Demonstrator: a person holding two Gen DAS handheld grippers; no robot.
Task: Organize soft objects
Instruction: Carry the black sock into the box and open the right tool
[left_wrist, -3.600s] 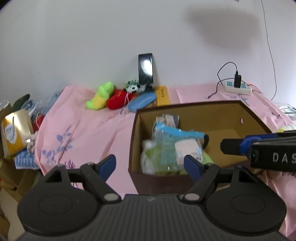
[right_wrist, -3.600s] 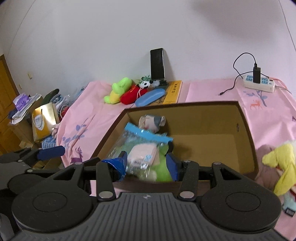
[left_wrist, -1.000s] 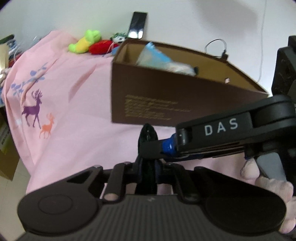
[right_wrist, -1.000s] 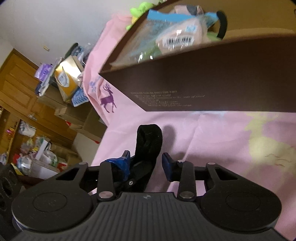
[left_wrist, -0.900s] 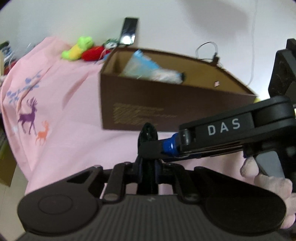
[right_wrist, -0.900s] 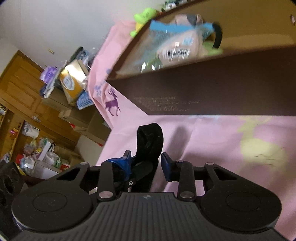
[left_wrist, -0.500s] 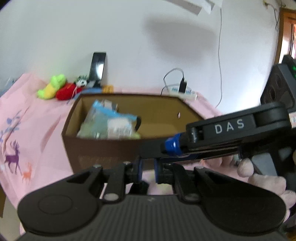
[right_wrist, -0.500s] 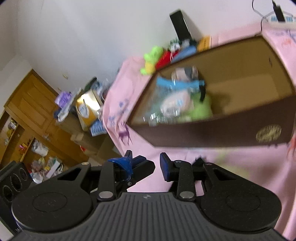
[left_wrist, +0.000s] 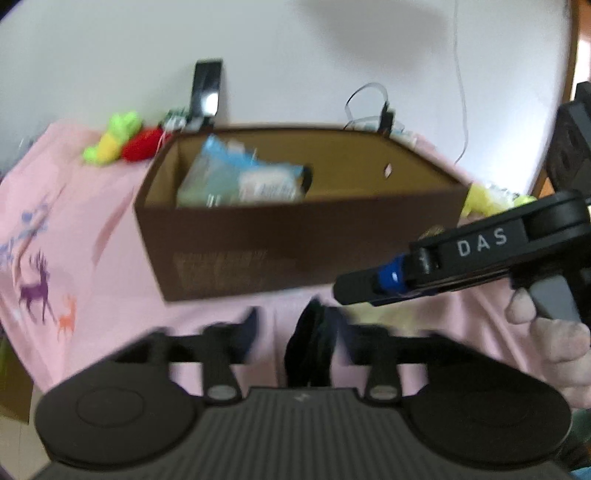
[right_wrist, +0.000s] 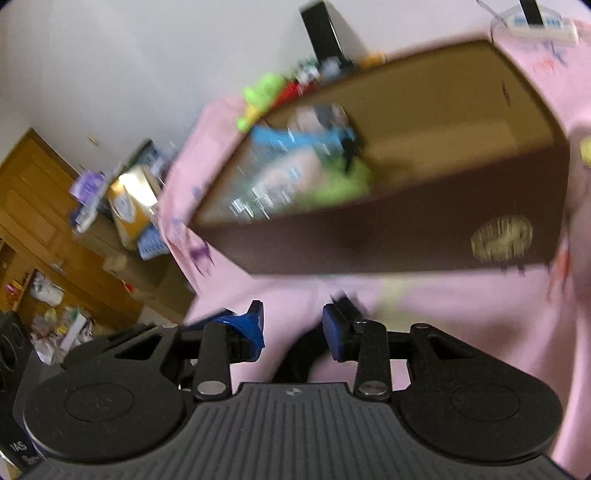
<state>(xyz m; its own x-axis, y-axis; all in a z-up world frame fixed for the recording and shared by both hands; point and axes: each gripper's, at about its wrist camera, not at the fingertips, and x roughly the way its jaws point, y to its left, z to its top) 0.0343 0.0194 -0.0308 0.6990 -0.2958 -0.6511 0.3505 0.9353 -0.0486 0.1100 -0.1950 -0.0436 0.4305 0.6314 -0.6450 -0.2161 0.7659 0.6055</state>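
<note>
Left hand-held gripper (left_wrist: 291, 328) tilted downward before the brown box (left_wrist: 295, 243), jaws just sprung apart from the clamp of a second ago, black soft object (left_wrist: 308, 347) loose against its right finger. Right hand-held gripper (right_wrist: 293, 325) angled down alongside, released, jaws just widened, nothing pinched. Ahead in the box, bagged plush (left_wrist: 240, 181). Box lower in view than a second ago.

A black soft item (left_wrist: 308, 343), dark and crumpled, lies near the front edge of the pink-covered surface (left_wrist: 92, 236). Behind it stands an open brown box (left_wrist: 295, 236) holding a clear blue-topped packet (left_wrist: 240, 177) and something green (right_wrist: 340, 188).
</note>
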